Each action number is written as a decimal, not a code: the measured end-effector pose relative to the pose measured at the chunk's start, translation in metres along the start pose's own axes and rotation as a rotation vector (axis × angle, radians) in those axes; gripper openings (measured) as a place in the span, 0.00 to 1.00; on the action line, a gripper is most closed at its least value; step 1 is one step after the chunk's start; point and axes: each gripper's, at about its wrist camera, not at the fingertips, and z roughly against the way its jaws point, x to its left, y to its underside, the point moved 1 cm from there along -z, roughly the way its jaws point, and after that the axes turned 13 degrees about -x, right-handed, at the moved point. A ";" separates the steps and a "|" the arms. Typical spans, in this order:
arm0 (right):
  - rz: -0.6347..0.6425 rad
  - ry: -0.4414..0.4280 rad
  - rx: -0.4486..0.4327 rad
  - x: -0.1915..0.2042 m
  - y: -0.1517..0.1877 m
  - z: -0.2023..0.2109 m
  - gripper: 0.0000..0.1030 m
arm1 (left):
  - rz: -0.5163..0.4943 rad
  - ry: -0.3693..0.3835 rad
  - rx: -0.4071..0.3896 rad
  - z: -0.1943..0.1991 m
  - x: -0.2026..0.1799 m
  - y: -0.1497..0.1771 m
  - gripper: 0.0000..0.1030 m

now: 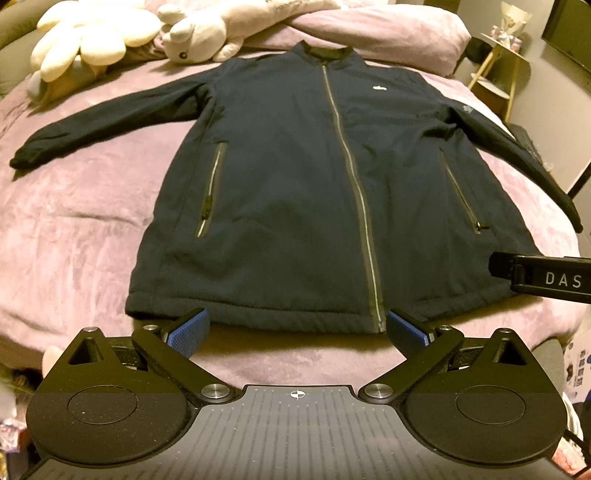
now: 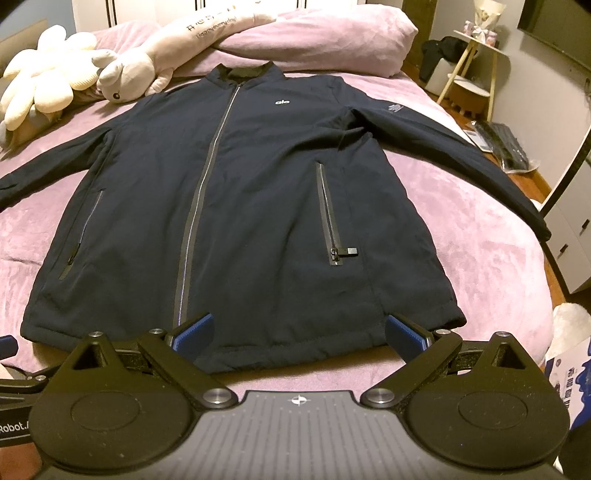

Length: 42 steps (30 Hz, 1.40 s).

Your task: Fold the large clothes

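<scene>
My left gripper (image 1: 297, 330) and right gripper (image 2: 299, 332), jaws wide, empty, at jacket (image 1: 314, 177) hem near bed (image 1: 74, 229) foot edge; pinch both hem corners evenly.

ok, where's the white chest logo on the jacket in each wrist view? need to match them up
Left wrist: white chest logo sits upper centre-right, right of the main zipper.
Right wrist: white chest logo sits upper centre, right of the main zipper.
Shared landmark: the white plush toy lies beyond the jacket's collar, upper left in both.
</scene>
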 end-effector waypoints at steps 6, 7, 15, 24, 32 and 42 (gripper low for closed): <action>-0.001 -0.004 -0.001 -0.003 0.001 -0.002 0.96 | 0.002 0.002 0.004 -0.001 0.001 0.000 1.00; -0.001 -0.005 -0.001 -0.003 0.001 -0.002 0.96 | 0.002 0.003 0.005 -0.001 0.001 0.000 1.00; -0.005 -0.014 0.008 -0.003 0.001 -0.004 0.96 | 0.011 0.004 0.014 -0.003 0.002 -0.001 1.00; 0.001 -0.019 0.015 -0.001 0.001 -0.008 0.96 | 0.017 0.006 0.022 -0.006 0.003 -0.001 1.00; 0.003 -0.046 0.005 0.000 0.002 -0.010 0.96 | 0.029 0.016 0.029 -0.009 0.006 -0.003 1.00; 0.005 -0.069 0.013 0.002 0.001 -0.018 0.96 | 0.042 0.013 0.040 -0.019 0.010 -0.008 1.00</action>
